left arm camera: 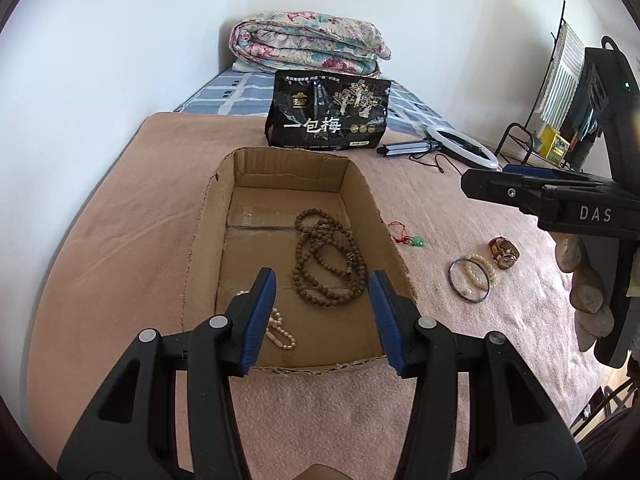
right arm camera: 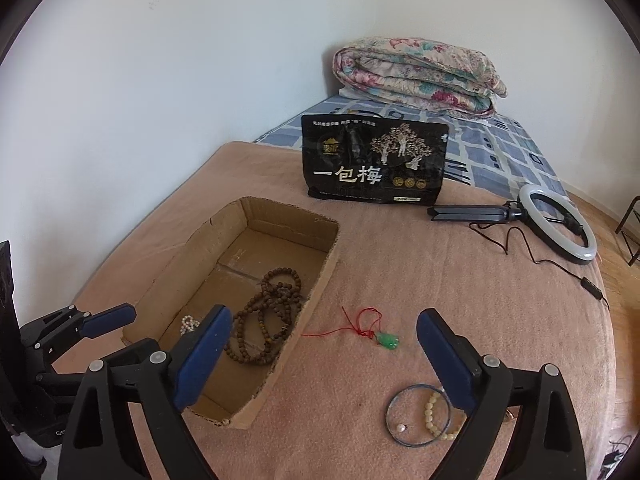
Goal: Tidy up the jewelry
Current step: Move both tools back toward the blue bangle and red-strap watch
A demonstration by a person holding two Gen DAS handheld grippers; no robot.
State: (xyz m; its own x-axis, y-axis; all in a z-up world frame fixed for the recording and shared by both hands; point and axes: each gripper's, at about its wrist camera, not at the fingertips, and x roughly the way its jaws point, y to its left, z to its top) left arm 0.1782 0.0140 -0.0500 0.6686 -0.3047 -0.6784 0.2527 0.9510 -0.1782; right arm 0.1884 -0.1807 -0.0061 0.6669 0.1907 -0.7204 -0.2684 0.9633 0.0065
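Observation:
An open cardboard box [left arm camera: 204, 232] [right arm camera: 320, 280] lies on a pink blanket. Inside it are a long brown bead necklace [left arm camera: 330, 260] [right arm camera: 266, 320] and a white pearl strand [left arm camera: 280, 330] [right arm camera: 190, 324]. On the blanket right of the box lie a green pendant on red cord [left arm camera: 416, 241] [right arm camera: 386, 339], a dark bangle [left arm camera: 470, 280] [right arm camera: 418, 416], a cream bead bracelet [left arm camera: 482, 266] [right arm camera: 434, 416], a single pearl [right arm camera: 399, 428] and a brown watch [left arm camera: 503, 252]. My left gripper [left arm camera: 322, 316] is open and empty above the box's near end. My right gripper [right arm camera: 324, 356] [left arm camera: 520, 190] is open and empty above the blanket by the pendant.
A black snack bag [left arm camera: 328, 114] [right arm camera: 374, 162] stands behind the box. A ring light on a folded tripod [left arm camera: 460, 146] [right arm camera: 556, 224] with a cable lies at the right. A folded floral quilt [left arm camera: 310, 42] [right arm camera: 418, 74] sits at the far end. A rack [left arm camera: 560, 92] stands beside the bed.

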